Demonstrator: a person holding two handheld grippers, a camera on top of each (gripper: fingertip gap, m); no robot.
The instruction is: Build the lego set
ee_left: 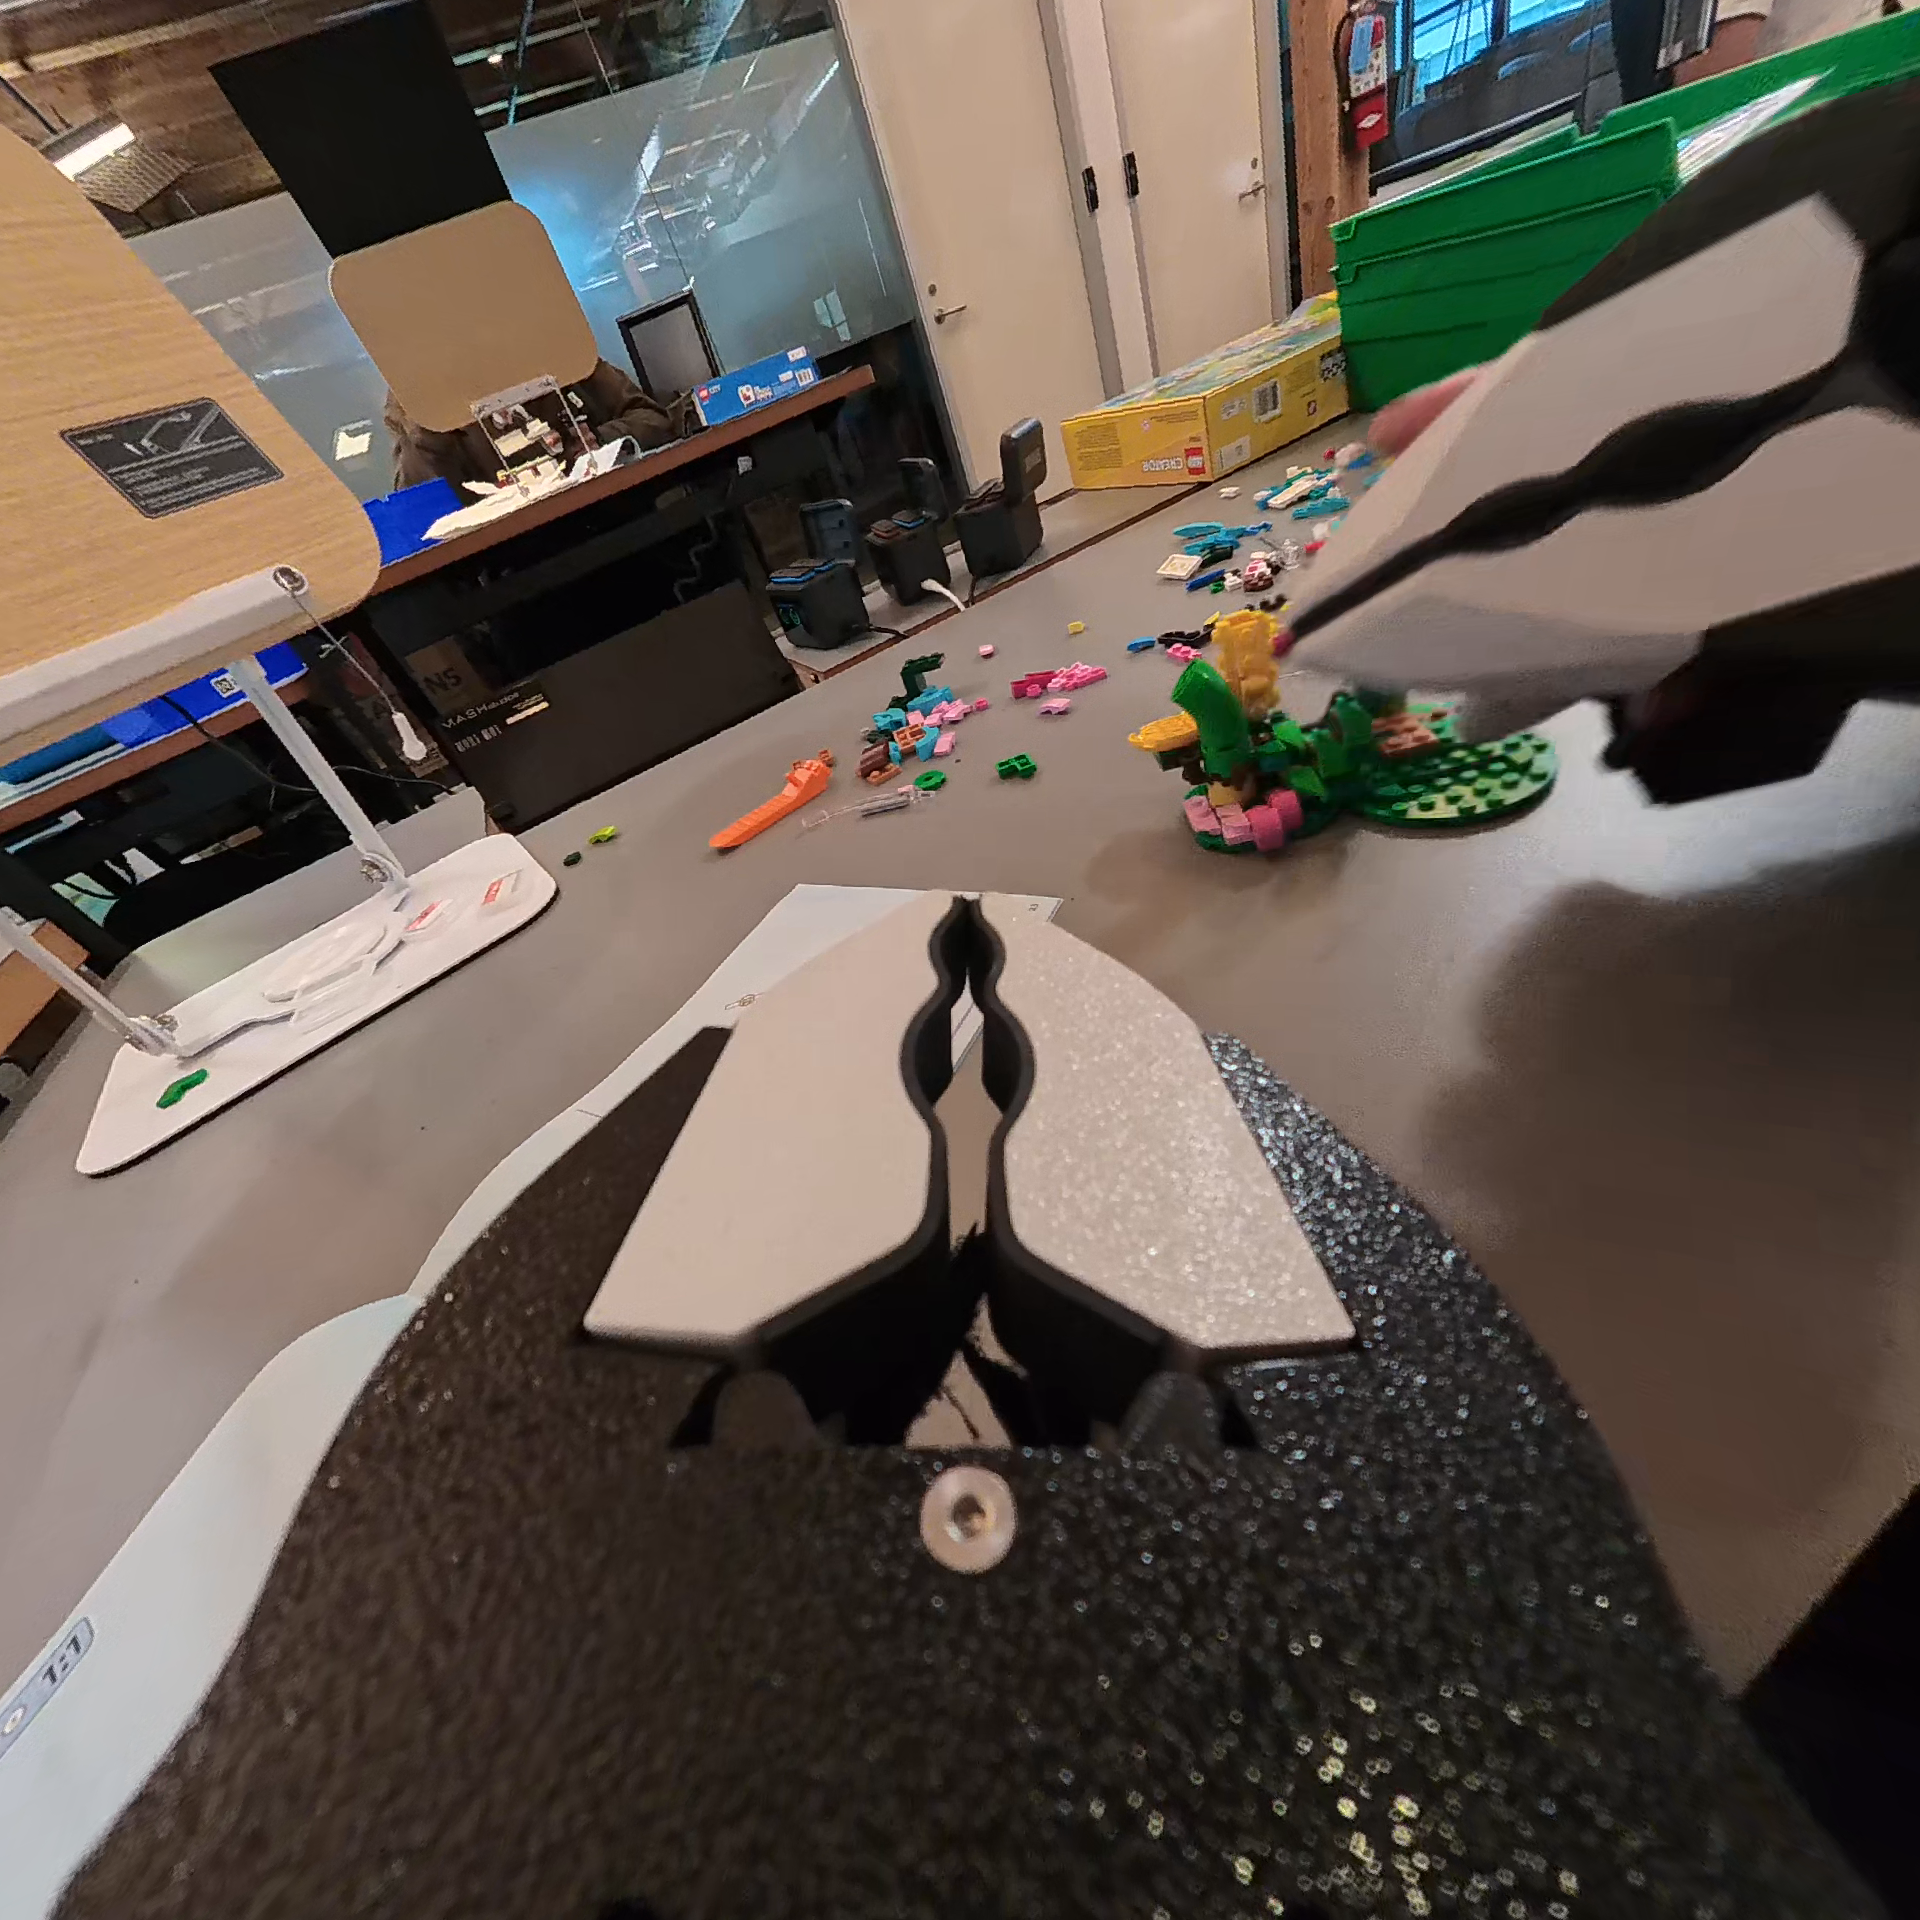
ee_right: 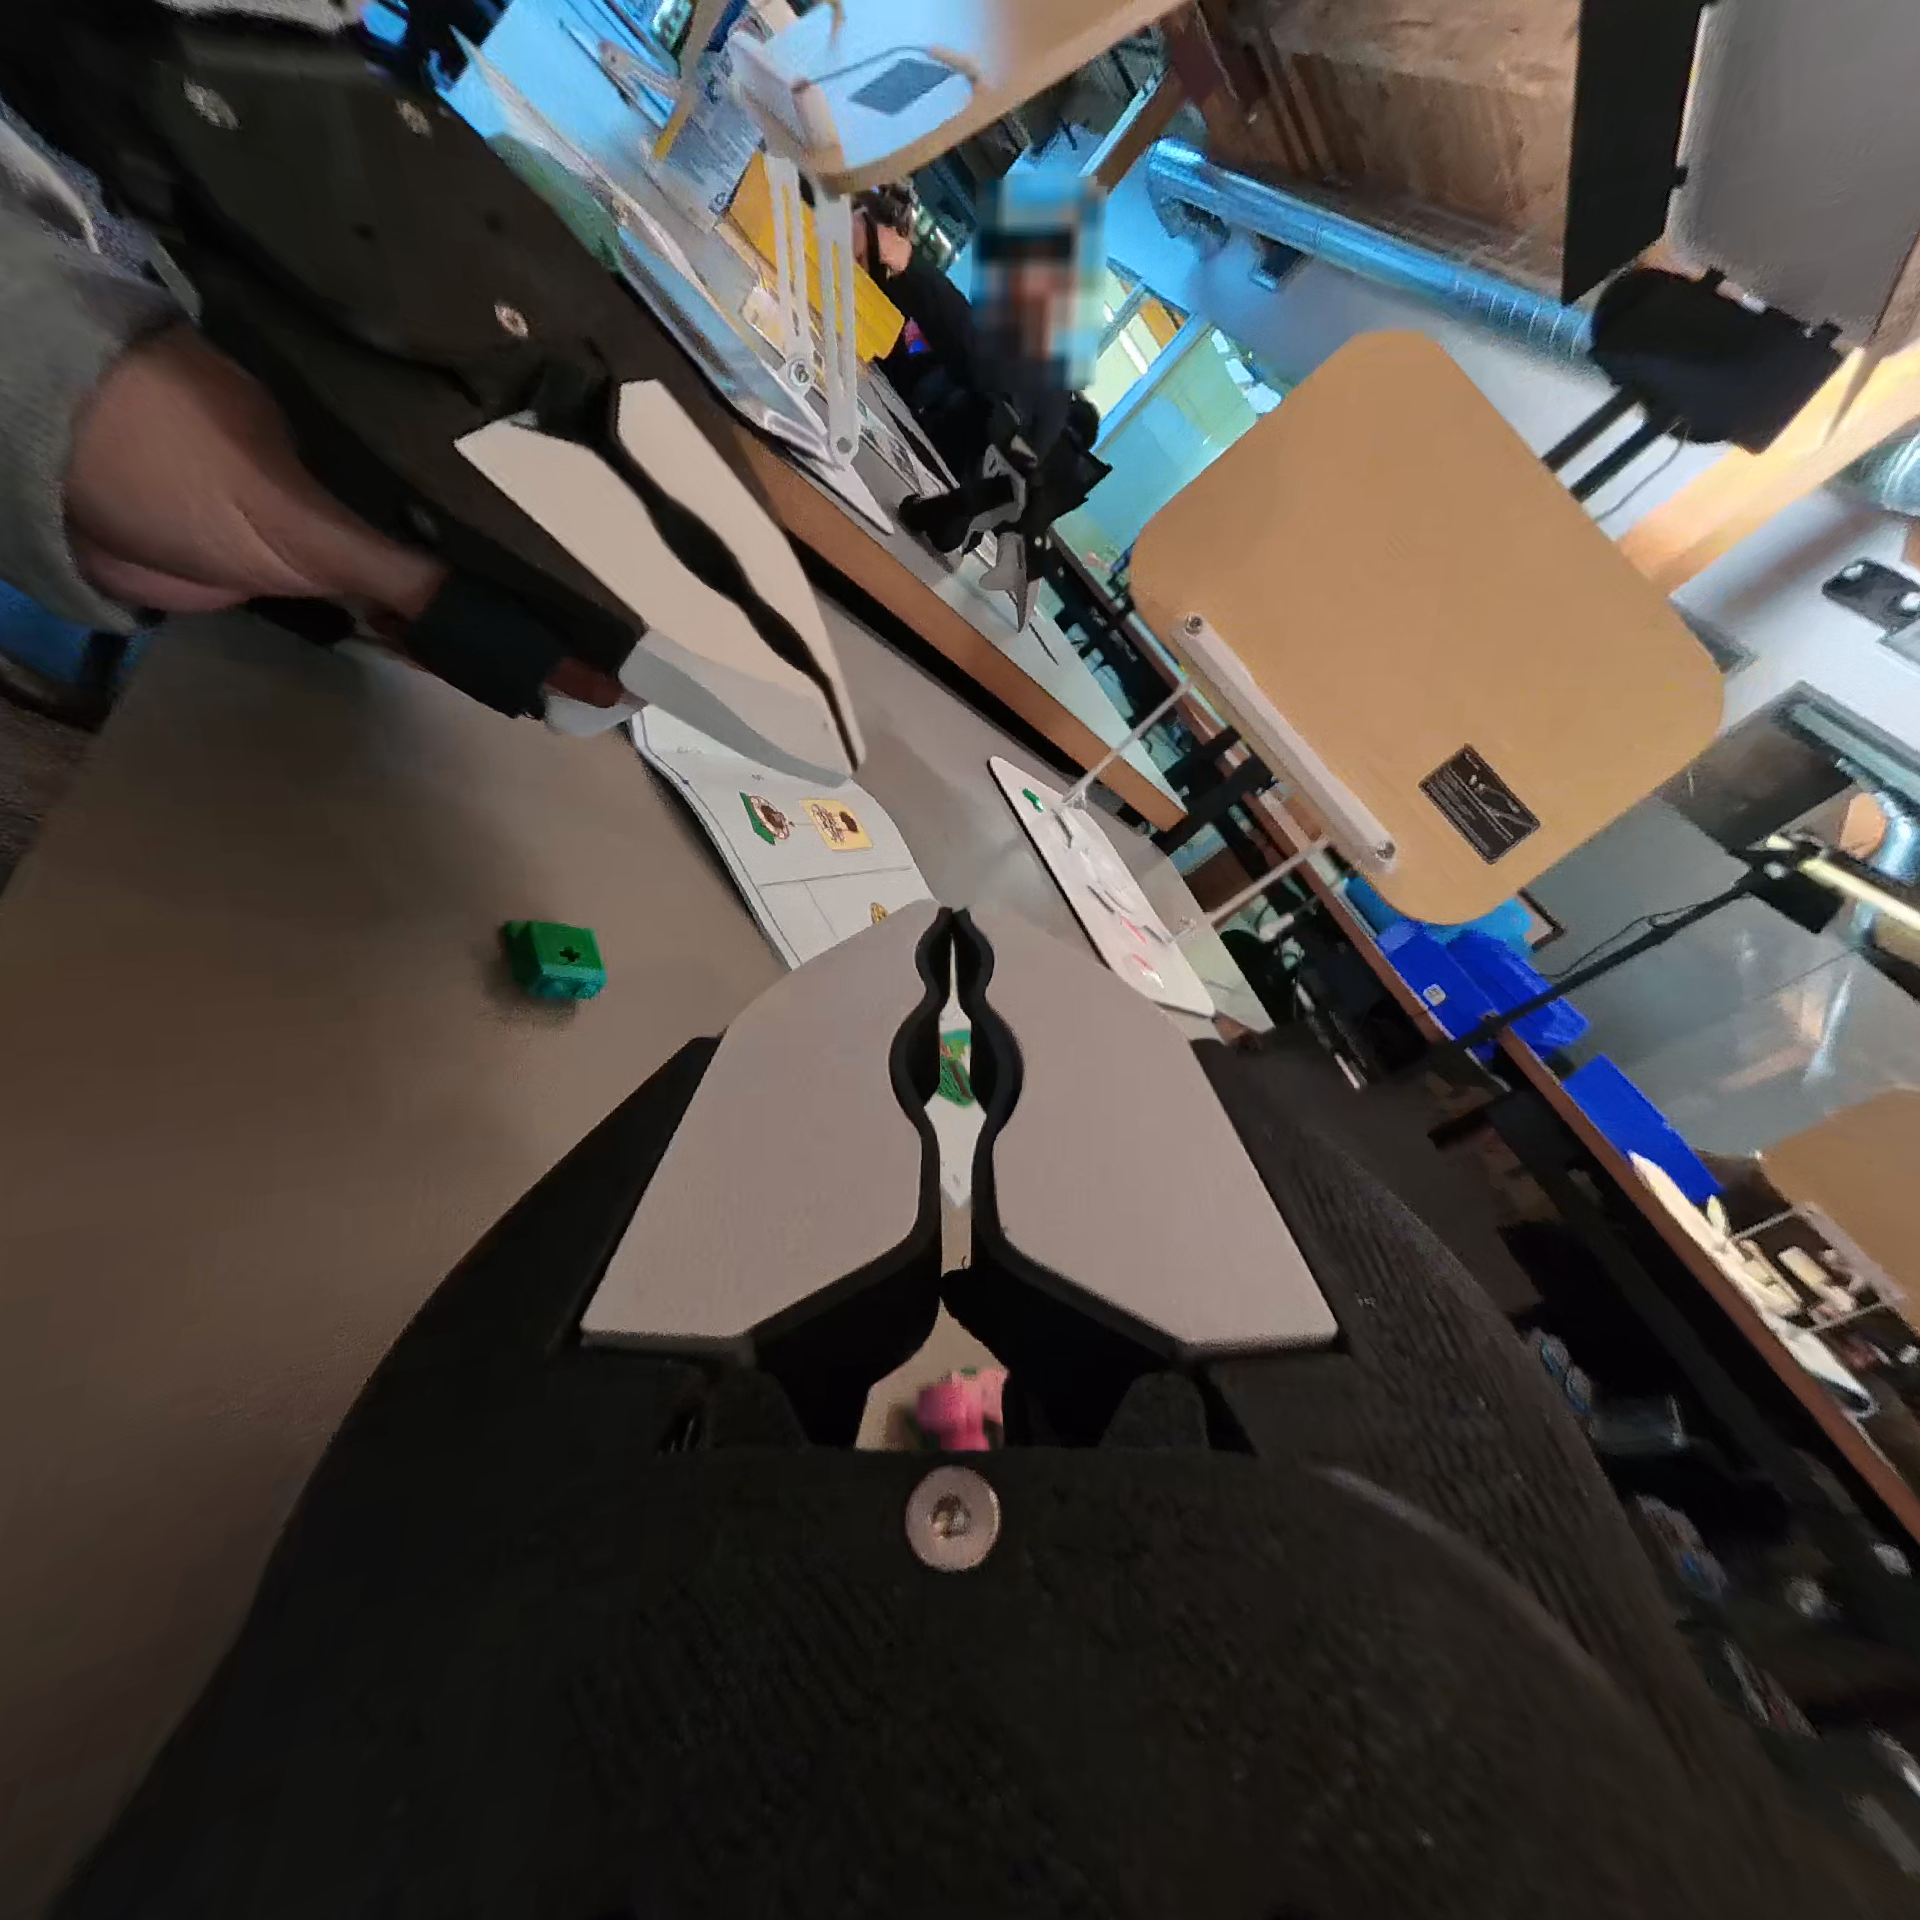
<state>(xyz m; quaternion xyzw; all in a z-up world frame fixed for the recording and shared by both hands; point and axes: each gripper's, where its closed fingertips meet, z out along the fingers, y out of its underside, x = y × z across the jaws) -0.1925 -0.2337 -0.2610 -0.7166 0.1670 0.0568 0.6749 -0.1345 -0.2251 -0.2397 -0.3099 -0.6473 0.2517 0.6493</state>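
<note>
Green brick model (ee_left: pixel 1351 748) stands toward the bench's far right edge; my right gripper (ee_left: pixel 1294 634), tips pressed together, hangs beside its yellow top and could knock it. My left gripper (ee_left: pixel 968 906), also closed on nothing, hovers over the booklet (ee_right: pixel 800 842).

Both wrist views sit low over the counter (ee_left: pixel 1195 987), facing crosswise; both show the open booklet (ee_right: pixel 790 862).
</note>
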